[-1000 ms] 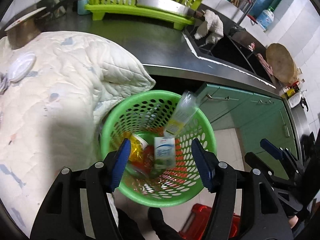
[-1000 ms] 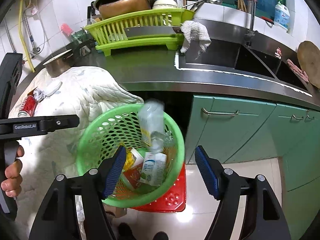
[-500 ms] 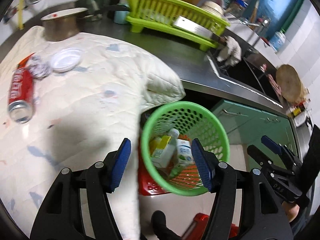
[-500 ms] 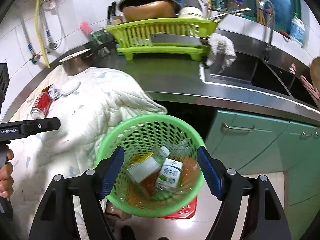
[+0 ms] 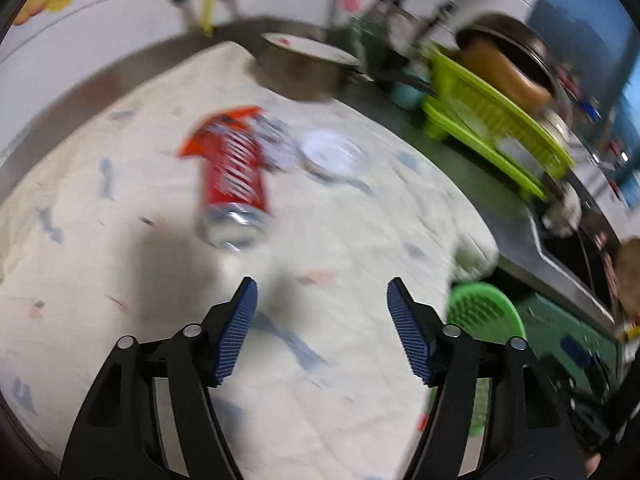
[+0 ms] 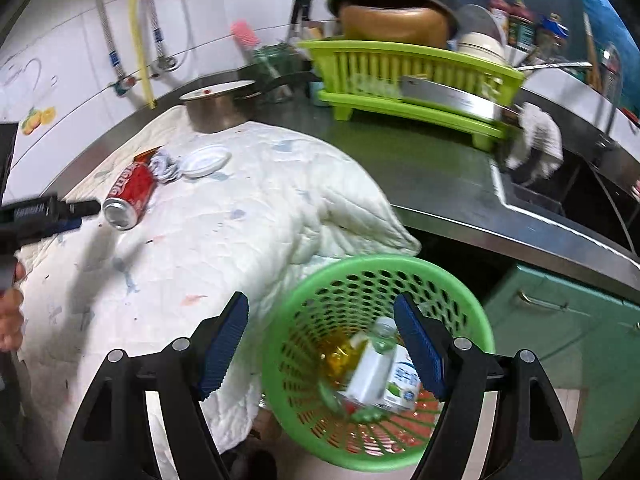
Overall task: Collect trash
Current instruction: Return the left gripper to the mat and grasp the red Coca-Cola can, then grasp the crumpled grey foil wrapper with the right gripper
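Observation:
A red soda can point(image 5: 234, 184) point(image 6: 130, 196) lies on its side on the quilted white cloth point(image 5: 120, 280) point(image 6: 224, 232), beside crumpled foil point(image 5: 276, 140) point(image 6: 162, 166) and a white plastic lid point(image 5: 332, 152) point(image 6: 206, 160). My left gripper point(image 5: 322, 332) hovers over the cloth short of the can, its jaws opening with nothing between them. The green perforated bin point(image 6: 380, 292) point(image 5: 484, 312) holds a clear bottle point(image 6: 370, 364), a milk carton point(image 6: 402, 384) and other trash. My right gripper point(image 6: 322, 344) hangs open and empty above the bin's left rim.
A steel pot point(image 6: 218, 108) stands behind the cloth. A lime dish rack point(image 6: 408, 76) with a cleaver, a wok and bowls sits on the steel counter. A sink point(image 6: 560, 200) with a rag lies right. Green cabinets point(image 6: 560, 320) and a red stool sit below.
Both views swung left from the bin toward the cloth. The bottle that was dropping has settled in the bin. The can now lies ahead of my left gripper, whose jaws stand wider.

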`<action>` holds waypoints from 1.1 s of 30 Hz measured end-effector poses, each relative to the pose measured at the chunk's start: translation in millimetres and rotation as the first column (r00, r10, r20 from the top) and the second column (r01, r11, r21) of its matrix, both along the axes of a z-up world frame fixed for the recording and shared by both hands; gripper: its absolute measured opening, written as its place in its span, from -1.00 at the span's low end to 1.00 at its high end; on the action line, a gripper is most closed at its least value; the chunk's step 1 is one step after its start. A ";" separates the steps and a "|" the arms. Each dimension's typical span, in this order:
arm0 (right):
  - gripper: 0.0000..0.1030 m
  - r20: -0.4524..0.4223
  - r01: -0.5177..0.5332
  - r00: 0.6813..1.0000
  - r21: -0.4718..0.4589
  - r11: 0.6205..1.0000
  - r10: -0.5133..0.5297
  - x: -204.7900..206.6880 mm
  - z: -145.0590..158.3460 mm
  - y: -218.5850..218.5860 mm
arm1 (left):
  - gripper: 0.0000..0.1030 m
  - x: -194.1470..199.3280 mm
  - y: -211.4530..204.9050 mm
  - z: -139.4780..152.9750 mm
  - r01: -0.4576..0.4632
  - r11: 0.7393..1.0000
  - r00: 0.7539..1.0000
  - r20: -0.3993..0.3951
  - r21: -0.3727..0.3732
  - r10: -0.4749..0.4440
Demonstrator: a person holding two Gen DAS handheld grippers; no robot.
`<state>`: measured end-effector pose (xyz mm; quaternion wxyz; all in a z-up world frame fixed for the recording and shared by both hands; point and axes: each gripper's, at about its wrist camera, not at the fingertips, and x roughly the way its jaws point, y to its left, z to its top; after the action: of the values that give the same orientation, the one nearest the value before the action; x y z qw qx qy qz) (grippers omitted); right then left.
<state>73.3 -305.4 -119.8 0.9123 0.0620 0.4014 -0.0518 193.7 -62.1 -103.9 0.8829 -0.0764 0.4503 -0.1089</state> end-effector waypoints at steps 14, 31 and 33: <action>0.41 -0.011 -0.110 0.994 -0.007 0.994 0.110 48.4 -3.1 36.6 | 0.54 99.4 39.4 -18.9 -0.132 0.989 0.988 -0.071 0.062 0.136; 0.41 -0.014 -0.219 0.976 -0.036 0.975 0.219 102.1 0.3 64.8 | 0.42 140.0 33.5 -50.4 -0.112 0.988 0.982 -0.138 0.108 0.126; 0.41 -0.015 -0.238 0.971 -0.042 0.970 0.237 108.3 1.0 69.7 | 0.17 139.3 32.9 -50.1 -0.083 0.993 0.986 -0.139 0.080 0.094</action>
<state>181.7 -235.7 -118.8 0.9111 -0.0067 0.4094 0.0486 333.0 -29.2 -154.0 0.8546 -0.0712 0.5123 -0.0469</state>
